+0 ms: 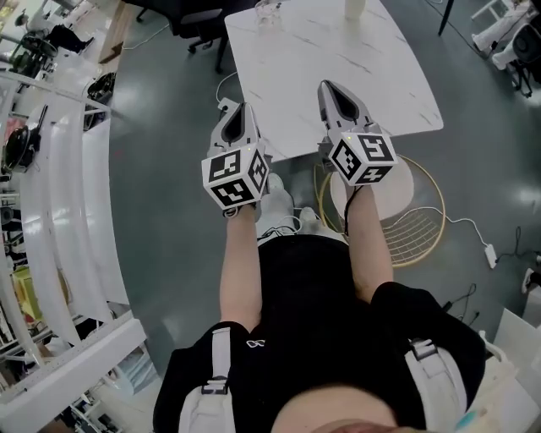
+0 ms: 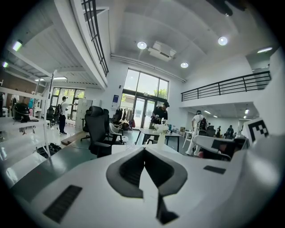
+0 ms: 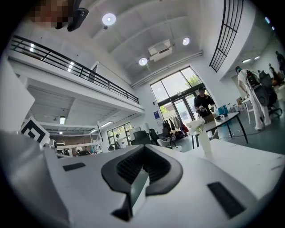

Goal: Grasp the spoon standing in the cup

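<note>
Grey floor fills most of the head view, with a white, marble-patterned surface (image 1: 338,76) running from the middle up to the top edge. At its far end, cut by the top of the frame, stands a tall white cup (image 1: 355,8), and a clear glass (image 1: 268,12) sits well to its left. In the right gripper view the cup appears right of centre with a pale cluster (image 3: 196,126) rising from its mouth. The spoon is probably in that cluster, but it is too small to pick out on its own.

Both tongs hover over the near edge of the surface. The left tongs (image 1: 243,108) have their jaws together with nothing between them, and the right tongs (image 1: 328,86) are likewise closed and empty. The cup is well apart from both, straight up-frame from the right pair, which is the nearer one.

A spoon is likely light, stiff and smooth, so it may slip or swivel in a loose pinch. The best hold looks like the stem just above the rim, squeezed across its flat faces. The tall, narrow cup could tip if nudged sideways, so a straight upward lift seems safest.
</note>
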`<state>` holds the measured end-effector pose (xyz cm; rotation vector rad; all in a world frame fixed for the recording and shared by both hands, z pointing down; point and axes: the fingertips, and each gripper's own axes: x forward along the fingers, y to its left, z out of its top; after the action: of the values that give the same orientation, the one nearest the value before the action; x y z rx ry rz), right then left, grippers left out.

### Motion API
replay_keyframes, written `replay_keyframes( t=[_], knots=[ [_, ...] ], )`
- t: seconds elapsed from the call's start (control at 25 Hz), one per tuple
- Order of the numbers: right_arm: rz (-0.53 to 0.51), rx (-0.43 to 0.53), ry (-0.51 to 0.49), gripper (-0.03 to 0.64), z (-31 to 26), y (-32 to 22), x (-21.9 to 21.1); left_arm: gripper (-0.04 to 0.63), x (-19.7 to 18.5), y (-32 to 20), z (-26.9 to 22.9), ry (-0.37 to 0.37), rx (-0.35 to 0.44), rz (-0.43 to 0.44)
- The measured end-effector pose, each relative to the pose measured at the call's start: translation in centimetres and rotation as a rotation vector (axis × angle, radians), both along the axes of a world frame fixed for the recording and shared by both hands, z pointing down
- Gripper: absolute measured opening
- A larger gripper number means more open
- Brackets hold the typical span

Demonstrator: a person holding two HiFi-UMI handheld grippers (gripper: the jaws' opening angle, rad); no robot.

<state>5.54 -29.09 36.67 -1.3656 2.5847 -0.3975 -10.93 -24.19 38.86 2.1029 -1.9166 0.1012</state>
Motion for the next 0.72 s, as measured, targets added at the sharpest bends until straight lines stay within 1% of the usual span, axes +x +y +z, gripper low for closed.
replay_keyframes(
  t=[0.2, 0.4, 0.52, 0.72],
  knots=[
    [0.035, -0.025, 0.027, 0.006, 1.6, -2.5, 0.9, 0.015, 1.2, -3.7, 1.1, 0.009, -0.008, 0.045],
    [0.092, -0.031, 0.04, 0.006, 2.1, -6.0, 2.3, 0.015, 2.4, -8.0, 2.0, 0.018, -0.015, 0.101],
    [0.097, -0.049, 0.051, 0.006, 3.3, -8.2, 1.3, 0.017, 1.6, -10.5, 3.3, 0.024, -0.039, 0.109],
    [0.065, -0.076, 0.085, 0.006, 5.4, -12.3, -1.7, 0.017, -0.7, -14.1, 5.0, 0.024, -0.067, 0.089]
  ],
)
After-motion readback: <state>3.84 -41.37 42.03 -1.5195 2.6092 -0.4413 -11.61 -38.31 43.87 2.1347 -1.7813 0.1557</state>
